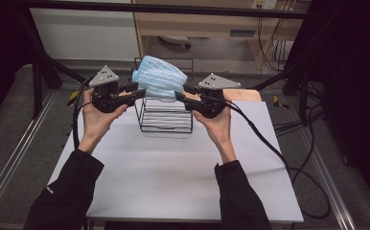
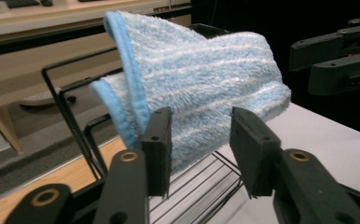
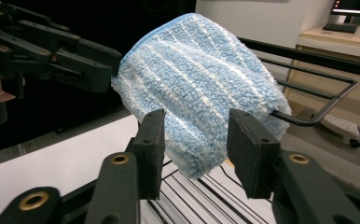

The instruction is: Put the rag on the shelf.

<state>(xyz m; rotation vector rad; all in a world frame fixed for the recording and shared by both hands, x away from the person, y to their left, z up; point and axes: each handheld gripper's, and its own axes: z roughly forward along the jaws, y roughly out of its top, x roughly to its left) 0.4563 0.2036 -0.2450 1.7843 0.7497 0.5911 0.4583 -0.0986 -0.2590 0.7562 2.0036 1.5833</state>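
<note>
Blue towel (image 1: 159, 79) is being carried by the top bars of a black wire rack (image 1: 166, 117), which is standing toward the far middle of the white bench (image 1: 173, 177). The folded cloth is draped over the upper rail, with its lower edge hanging down inside the frame and clear of the rack's floor wires, as seen in the left gripper view (image 2: 201, 88) and the right gripper view (image 3: 201, 88).

The left gripper (image 1: 136, 93) is being held just beside the towel's left end, its jaws standing apart with nothing pressed between them; in its own view the cloth is seen beyond the pads, not pinched. The right gripper (image 1: 187, 93) is being held just beside the right end, its jaws likewise apart and empty.

Judged from this, the hanging step is largely done: the towel is resting on the rack by itself and is being let go by both grippers. What is left appears to be drawing both hands back without the cloth being snagged, and perhaps straightening it, since it is sitting bunched rather than flat over the rail.
</note>
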